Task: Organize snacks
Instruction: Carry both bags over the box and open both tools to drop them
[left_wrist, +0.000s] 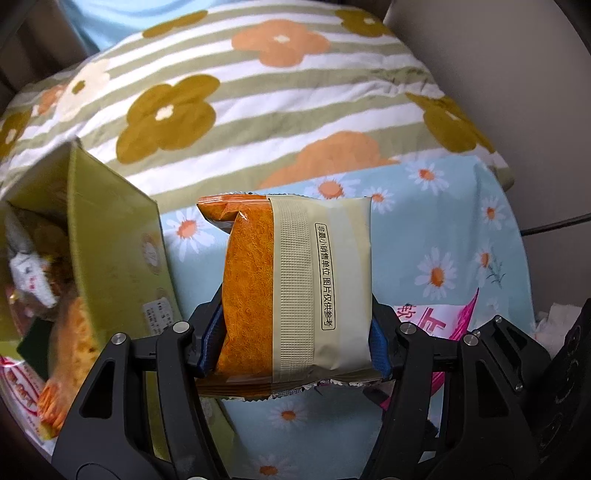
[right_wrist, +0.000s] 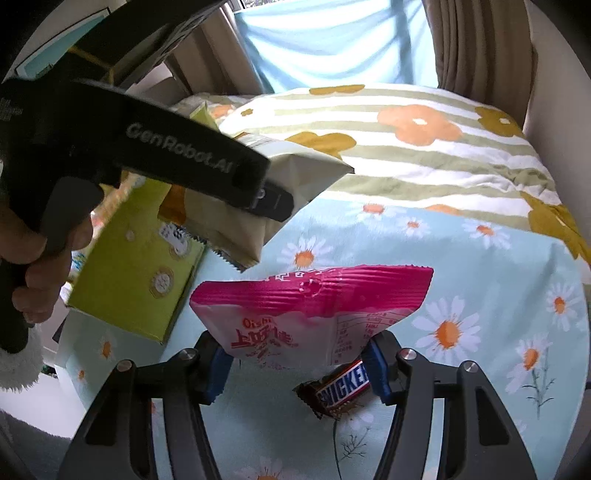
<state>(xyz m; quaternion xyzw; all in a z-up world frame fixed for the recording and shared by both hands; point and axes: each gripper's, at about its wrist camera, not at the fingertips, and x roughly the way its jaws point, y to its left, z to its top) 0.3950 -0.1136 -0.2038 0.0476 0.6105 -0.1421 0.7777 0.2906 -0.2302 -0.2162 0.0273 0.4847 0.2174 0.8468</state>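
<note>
An orange snack packet (left_wrist: 295, 291), pinched upright in the left claw (left_wrist: 297, 343), is held just right of the green box (left_wrist: 118, 236); a pink packet (right_wrist: 314, 314) is pinched by the right claw (right_wrist: 297, 363).

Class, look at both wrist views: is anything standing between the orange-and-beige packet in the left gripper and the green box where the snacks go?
Nothing visible does. The left gripper holds the orange-and-beige packet just right of the green box, whose open top already shows snacks. The right gripper, holding the pink Oishi bag, sits off that path.

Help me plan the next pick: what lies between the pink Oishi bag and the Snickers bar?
Nothing visible. In the right wrist view, the pink Oishi bag, gripped by the right gripper, overlaps the Snickers bar lying on the daisy sheet.
</note>
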